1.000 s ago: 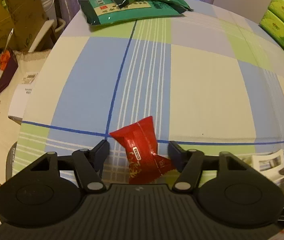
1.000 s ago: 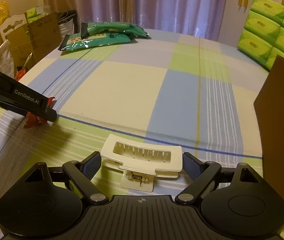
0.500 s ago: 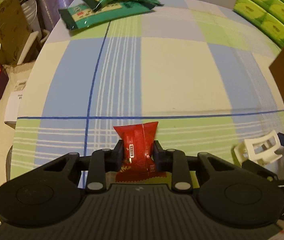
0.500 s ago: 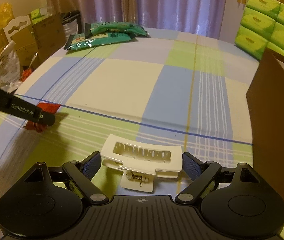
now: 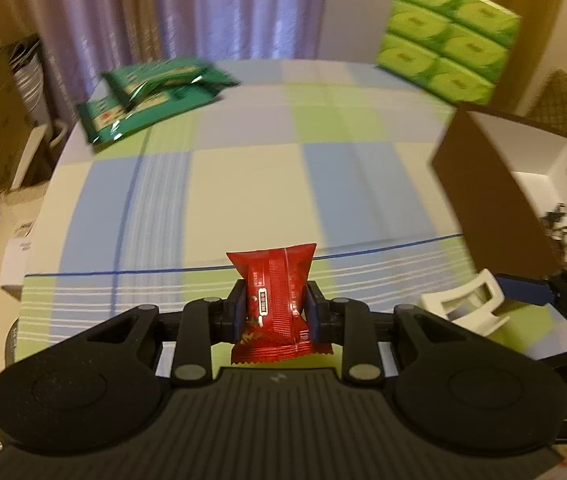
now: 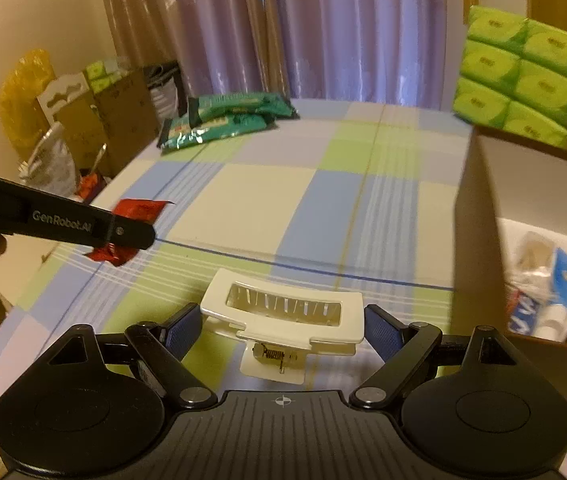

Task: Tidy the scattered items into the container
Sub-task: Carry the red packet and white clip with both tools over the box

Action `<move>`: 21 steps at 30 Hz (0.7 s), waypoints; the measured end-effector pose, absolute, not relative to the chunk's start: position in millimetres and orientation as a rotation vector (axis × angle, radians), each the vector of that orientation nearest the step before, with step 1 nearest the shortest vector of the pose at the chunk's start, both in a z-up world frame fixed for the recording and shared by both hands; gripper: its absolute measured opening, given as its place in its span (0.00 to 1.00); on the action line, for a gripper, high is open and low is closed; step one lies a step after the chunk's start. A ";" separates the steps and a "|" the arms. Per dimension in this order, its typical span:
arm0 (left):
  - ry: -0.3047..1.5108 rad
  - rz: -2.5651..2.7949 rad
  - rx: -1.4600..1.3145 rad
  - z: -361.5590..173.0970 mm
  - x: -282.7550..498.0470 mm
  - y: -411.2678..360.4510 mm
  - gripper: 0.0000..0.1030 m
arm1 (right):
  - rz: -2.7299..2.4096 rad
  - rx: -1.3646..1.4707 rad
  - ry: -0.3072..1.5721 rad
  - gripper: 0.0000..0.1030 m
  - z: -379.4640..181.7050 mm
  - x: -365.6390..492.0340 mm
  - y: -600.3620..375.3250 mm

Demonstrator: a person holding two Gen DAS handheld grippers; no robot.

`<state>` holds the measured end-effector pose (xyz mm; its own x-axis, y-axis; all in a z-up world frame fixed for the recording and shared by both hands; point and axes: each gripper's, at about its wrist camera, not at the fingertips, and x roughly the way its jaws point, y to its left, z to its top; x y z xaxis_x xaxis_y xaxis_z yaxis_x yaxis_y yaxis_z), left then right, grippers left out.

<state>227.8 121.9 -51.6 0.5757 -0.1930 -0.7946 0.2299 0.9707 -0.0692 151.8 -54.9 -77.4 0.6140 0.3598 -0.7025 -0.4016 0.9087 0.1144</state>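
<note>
Left tongs (image 5: pixel 274 307): narrowed onto a red snack packet (image 5: pixel 273 300), pads pressed against both of its sides; the packet stands upright between them, clear of the checked surface (image 5: pixel 243 184). One second ago these tongs were spread wide with the packet lying flat between them; half a second ago they had closed on it low over the cloth; the view has since tipped up toward the curtains.

Right tongs (image 6: pixel 281 322): set wide, one blue pad at each end of a white hair claw clip (image 6: pixel 283 316). Whether the pads touch the clip cannot be told. The spread matches both earlier frames, and the clip sits the same way.

Far left: two green packets (image 6: pixel 223 120), stacked, near the surface's far edge.

Right: brown cardboard box (image 6: pixel 479 240), open, white inside, several small items within. It fills more of the right wrist view than before.

Far right: green tissue packs (image 6: pixel 523 76), stacked behind the box.
</note>
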 end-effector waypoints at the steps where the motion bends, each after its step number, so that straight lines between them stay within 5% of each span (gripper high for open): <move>1: 0.918 -0.261 0.047 -47.3 222.6 114.3 0.24 | 0.440 -0.051 0.791 0.82 -72.6 148.2 -61.5; 21: 0.803 -0.570 0.084 7.1 209.1 -98.3 0.24 | 0.264 0.003 0.650 0.82 17.0 135.3 -266.5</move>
